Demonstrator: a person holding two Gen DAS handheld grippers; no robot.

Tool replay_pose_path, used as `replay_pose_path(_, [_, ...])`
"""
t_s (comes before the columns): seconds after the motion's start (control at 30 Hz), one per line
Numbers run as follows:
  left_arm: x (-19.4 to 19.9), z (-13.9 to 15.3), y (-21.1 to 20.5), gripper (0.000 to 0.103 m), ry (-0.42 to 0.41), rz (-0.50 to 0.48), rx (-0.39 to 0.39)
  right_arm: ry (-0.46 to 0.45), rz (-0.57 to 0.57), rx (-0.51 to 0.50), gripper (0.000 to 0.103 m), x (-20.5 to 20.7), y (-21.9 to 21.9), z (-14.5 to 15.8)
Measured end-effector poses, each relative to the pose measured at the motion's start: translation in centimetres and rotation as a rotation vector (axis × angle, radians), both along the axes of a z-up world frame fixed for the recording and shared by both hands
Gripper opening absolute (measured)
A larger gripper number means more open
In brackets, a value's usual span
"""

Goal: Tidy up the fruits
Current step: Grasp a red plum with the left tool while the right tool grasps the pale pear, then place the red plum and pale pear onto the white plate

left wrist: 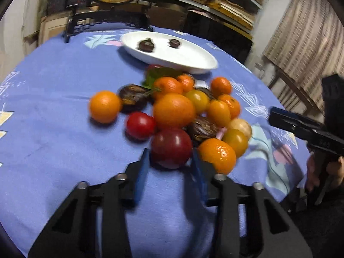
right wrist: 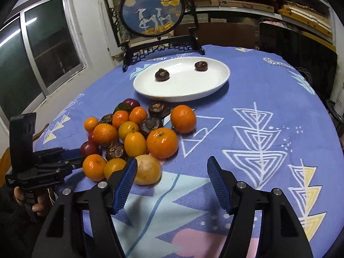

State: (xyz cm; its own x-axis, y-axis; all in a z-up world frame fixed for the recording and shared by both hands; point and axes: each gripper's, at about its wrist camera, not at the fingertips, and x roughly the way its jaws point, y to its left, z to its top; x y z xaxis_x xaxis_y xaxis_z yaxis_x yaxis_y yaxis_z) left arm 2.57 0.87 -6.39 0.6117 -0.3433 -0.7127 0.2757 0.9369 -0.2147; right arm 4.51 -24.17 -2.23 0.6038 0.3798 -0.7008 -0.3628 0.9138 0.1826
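Note:
A pile of fruit lies on the blue tablecloth: oranges [left wrist: 173, 110] [right wrist: 162, 143], red and yellow tomatoes, dark brown chestnut-like fruits [left wrist: 133, 97] [right wrist: 150, 126]. A white oval plate [left wrist: 200, 61] [right wrist: 206, 86] behind the pile holds two dark brown fruits [left wrist: 146, 45] [right wrist: 162, 75]. My left gripper [left wrist: 171, 157] is open with its blue pads on either side of a dark red tomato [left wrist: 171, 147] at the pile's near edge; whether they touch it is unclear. My right gripper [right wrist: 172, 165] is open and empty over the cloth, just right of a pale yellow fruit [right wrist: 148, 169].
A round painted screen on a black stand [right wrist: 154, 13] stands at the table's far edge behind the plate. Shelves of boards fill the back wall. A window [right wrist: 43, 49] is on the left. The left gripper's body [right wrist: 38, 167] shows beside the pile.

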Motion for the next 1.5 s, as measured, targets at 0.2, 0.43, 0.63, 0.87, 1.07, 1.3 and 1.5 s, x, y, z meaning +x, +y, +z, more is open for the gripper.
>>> replay_pose_path(0.2, [-0.3,1.1,1.2,0.035,-0.020,0.028,-0.030,0.038,0.124,-0.024,0.068,-0.4,2.3,-1.1])
replay_pose_path(0.43, [-1.4,3.2,3.1,0.035,-0.085,0.063,-0.071,0.119,0.060,0.026,0.068,1.6,2.2,-2.8])
replay_pose_path(0.63, [-1.4,3.1,4.1,0.036,-0.079,0.087,-0.072,0.105,0.118,-0.030,0.044,1.2,4.1,-3.2])
replay_pose_path(0.87, [-1.6,3.3,4.0,0.036,-0.088,0.079,-0.078,0.066,0.125,-0.049,0.040,0.9,4.9,-2.4])
replay_pose_path(1.07, [-1.4,4.2,3.9,0.036,-0.109,0.073,-0.083,0.038,0.101,0.035,0.040,0.3,2.6,-0.5])
replay_pose_path(1.3, [0.9,6.6,2.8,0.036,-0.150,0.056,-0.073,-0.011,0.056,0.086,0.040,2.4,-0.4,2.6])
replay_pose_path(1.5, [7.2,9.6,1.0,0.036,-0.169,0.022,-0.074,-0.026,0.037,0.140,0.040,8.3,-1.3,5.5])
